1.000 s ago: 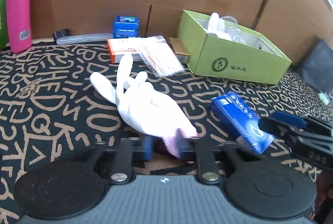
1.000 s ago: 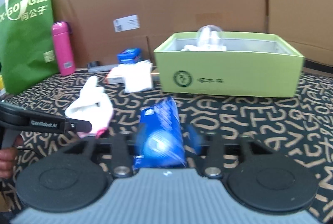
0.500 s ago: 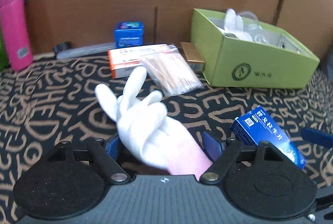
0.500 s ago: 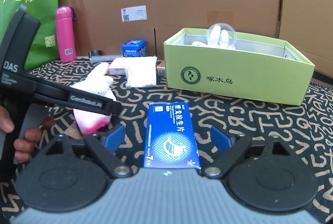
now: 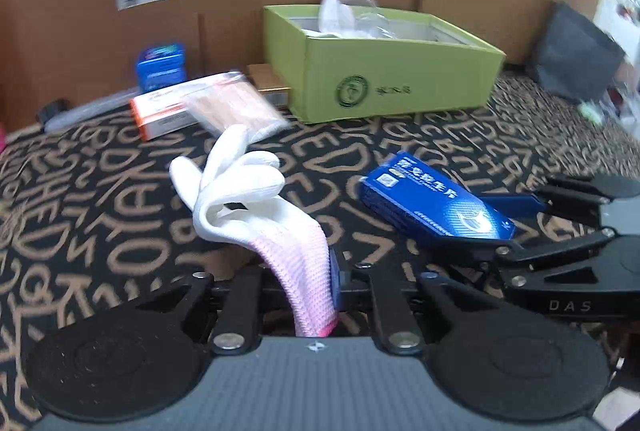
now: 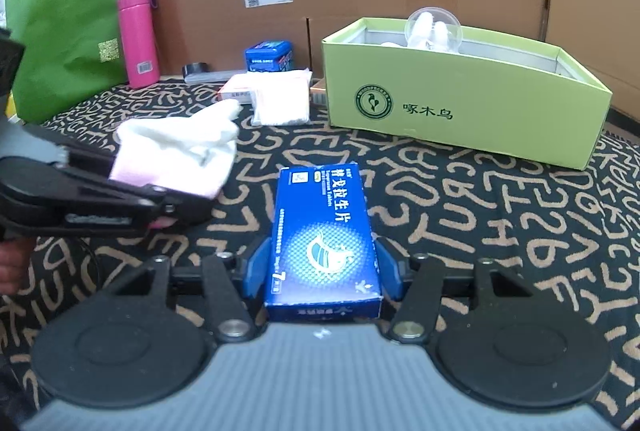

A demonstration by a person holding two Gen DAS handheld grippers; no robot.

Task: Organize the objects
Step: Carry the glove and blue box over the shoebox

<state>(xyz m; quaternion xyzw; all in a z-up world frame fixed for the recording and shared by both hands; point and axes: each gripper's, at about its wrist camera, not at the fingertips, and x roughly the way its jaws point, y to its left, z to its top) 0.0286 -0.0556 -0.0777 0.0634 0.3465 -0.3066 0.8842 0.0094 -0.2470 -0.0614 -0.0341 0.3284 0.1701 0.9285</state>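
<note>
Left claw point(image 5: 304, 283) closing on pink cuff of white glove point(image 5: 240, 199), right claw point(image 6: 320, 267) closing on sides of blue box point(image 6: 324, 231) on the surface point(image 6: 500, 215); risk: limp glove slips out, box pivots en route to green box point(image 6: 460, 111).

Even indoor light, soft shadows. Left wrist view motion-blurred, blown-out glare far right. Fisheye bends edges, dark corners both views.
</note>
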